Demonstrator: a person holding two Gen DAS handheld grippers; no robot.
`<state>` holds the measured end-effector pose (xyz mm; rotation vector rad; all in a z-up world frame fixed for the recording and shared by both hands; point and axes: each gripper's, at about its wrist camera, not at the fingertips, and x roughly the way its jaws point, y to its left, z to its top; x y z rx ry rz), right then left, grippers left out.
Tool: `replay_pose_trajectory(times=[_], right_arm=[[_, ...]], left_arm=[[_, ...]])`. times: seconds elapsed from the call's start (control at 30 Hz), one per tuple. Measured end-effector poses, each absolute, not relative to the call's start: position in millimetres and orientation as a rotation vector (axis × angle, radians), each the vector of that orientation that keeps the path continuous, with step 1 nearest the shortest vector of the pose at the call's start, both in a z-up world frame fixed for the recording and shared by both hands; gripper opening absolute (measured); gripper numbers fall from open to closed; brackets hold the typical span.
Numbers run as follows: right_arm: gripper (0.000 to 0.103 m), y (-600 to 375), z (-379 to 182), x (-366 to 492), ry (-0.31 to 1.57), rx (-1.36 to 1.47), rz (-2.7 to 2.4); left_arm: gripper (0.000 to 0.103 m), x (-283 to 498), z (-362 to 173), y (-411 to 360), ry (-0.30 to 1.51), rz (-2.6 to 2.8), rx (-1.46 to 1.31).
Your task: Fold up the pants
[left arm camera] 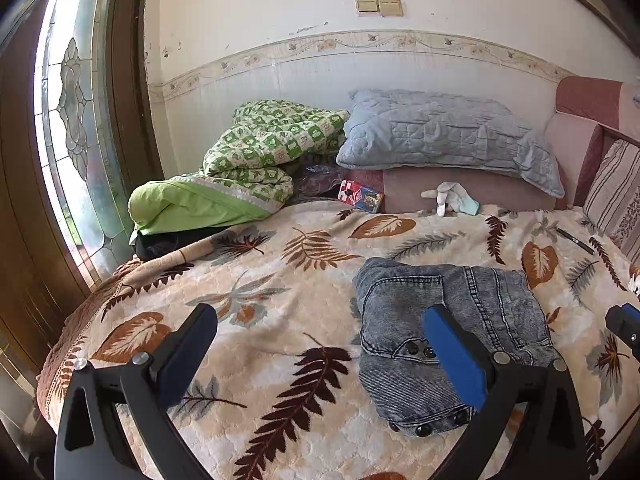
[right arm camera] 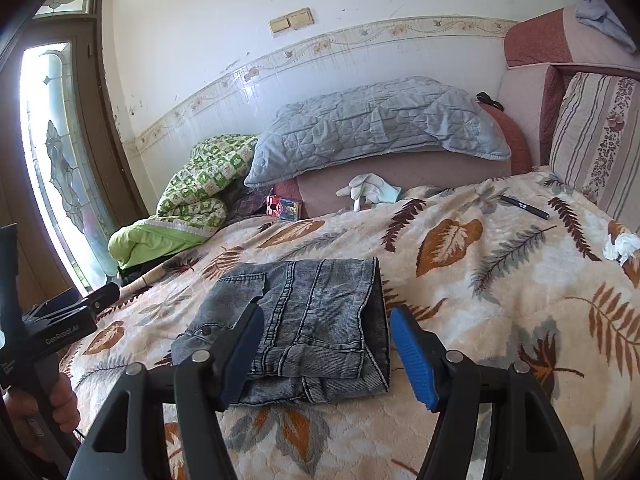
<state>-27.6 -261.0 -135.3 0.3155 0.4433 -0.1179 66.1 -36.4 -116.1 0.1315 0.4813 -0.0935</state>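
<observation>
Grey-blue denim pants [left arm camera: 452, 340] lie folded into a compact bundle on the leaf-patterned blanket [left arm camera: 280, 280]; they also show in the right wrist view [right arm camera: 312, 320]. My left gripper [left arm camera: 320, 316] is open and empty, above the blanket, its right finger over the pants' left part. My right gripper [right arm camera: 324, 312] is open and empty, its fingers apart on either side of the pants' near edge. The right gripper's tip shows at the right edge of the left wrist view [left arm camera: 624, 324].
A green quilt [left arm camera: 256, 156], a blue-grey pillow [left arm camera: 440, 132], a small colourful box [left arm camera: 360, 196] and a white glove [left arm camera: 452, 196] lie at the bed's back. A black pen [right arm camera: 524, 207] and crumpled tissue [right arm camera: 620, 246] lie right. A striped cushion [right arm camera: 596, 136] stands right; a glass door [left arm camera: 72, 120] is left.
</observation>
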Motion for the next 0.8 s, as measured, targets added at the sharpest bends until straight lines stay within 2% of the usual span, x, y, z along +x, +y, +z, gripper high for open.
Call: replay_pose_trajectory(times=[0.8], right_arm=[[0.069, -257.8, -133.8, -29.3, 0.433, 0.293, -0.122]], left_arm=[[0.103, 61.7, -113.3, -38.4, 0.478, -0.105, 0.139]])
